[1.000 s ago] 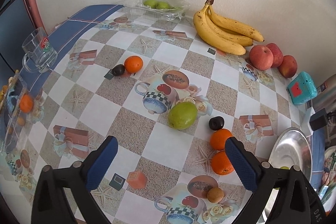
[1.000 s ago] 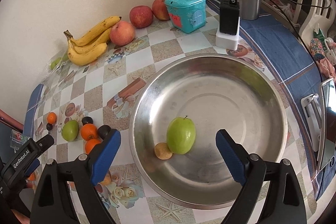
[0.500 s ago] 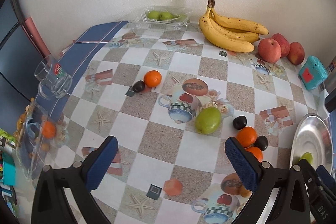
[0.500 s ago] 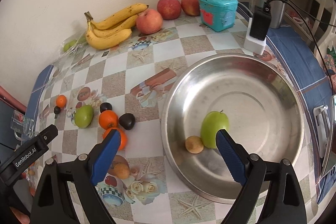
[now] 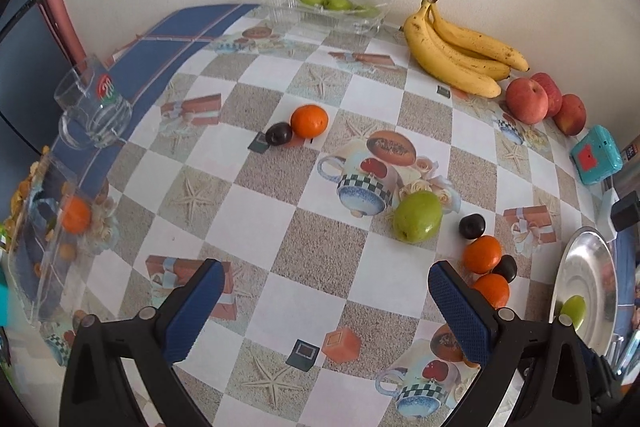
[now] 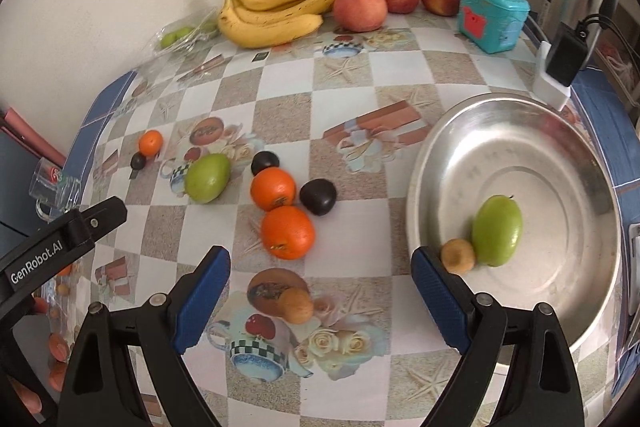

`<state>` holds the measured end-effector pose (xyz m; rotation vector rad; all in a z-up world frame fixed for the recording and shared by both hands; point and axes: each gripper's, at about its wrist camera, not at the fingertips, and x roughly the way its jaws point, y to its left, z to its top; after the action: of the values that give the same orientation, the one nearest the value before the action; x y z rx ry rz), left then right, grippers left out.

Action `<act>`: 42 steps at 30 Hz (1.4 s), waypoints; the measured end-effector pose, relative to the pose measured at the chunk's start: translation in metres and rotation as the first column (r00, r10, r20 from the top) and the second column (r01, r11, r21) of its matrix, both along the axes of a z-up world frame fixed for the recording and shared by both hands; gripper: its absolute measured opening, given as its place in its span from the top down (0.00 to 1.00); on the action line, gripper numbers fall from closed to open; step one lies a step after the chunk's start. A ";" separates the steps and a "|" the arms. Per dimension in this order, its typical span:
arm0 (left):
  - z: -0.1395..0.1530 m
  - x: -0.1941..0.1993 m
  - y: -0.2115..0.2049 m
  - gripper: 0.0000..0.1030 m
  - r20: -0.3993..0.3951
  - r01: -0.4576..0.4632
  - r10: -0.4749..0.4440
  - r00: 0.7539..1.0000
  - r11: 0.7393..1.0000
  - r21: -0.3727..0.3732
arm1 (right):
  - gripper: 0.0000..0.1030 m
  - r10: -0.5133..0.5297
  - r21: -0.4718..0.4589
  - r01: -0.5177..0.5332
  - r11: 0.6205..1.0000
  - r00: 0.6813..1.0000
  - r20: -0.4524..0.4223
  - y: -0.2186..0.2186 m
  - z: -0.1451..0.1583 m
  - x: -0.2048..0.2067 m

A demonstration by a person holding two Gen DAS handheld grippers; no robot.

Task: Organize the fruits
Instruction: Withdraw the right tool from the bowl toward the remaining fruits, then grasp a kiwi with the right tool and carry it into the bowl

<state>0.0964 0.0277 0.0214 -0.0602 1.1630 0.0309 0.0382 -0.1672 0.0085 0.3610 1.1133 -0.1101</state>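
Both tools stand wide with nothing between the jaws. The right gripper [image 6: 320,291] hangs over the printed tablecloth [image 6: 400,75] at lower centre of the right wrist view, its right finger just beside the rim of the steel bowl [image 6: 560,115]. In the bowl, at right of frame, a green fruit [image 6: 497,231] lies touching a small brown fruit [image 6: 458,255]. Left of the bowl sit two oranges [image 6: 287,231], two dark plums [image 6: 318,196], a second green fruit [image 6: 207,177] and another small brown fruit [image 6: 297,305]. Bananas [image 6: 276,15] and red apples [image 6: 360,7] line the wall at top. The left gripper [image 5: 320,303] hovers over bare cloth at lower centre of its view, with a lone orange [image 5: 309,121] and plum [image 5: 279,133] at upper centre.
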 end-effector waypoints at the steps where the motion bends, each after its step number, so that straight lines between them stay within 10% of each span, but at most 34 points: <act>1: -0.004 0.000 0.000 0.00 -0.013 -0.002 0.002 1.000 1.000 -0.006 | 0.11 0.008 0.001 -0.008 1.000 1.000 -0.005 0.003 -0.002 0.001; 11: -0.049 0.005 0.001 0.01 -0.160 -0.031 0.019 0.987 0.997 -0.071 | 0.13 0.054 0.003 -0.054 0.999 0.994 -0.091 0.018 -0.028 0.005; 31: -0.047 0.010 -0.001 0.05 -0.160 -0.044 0.020 0.987 0.988 -0.145 | 0.75 0.171 0.021 -0.170 0.985 0.978 -0.119 0.048 -0.050 0.004; 42: -0.042 0.010 -0.001 0.08 -0.143 -0.044 0.020 0.990 0.986 -0.161 | 0.75 0.152 0.027 -0.151 0.988 0.988 -0.030 0.038 -0.023 0.000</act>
<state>0.1063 0.0265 -0.0202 -0.2251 1.3043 -0.0324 0.0387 -0.1297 -0.0148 0.2965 1.1710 0.0324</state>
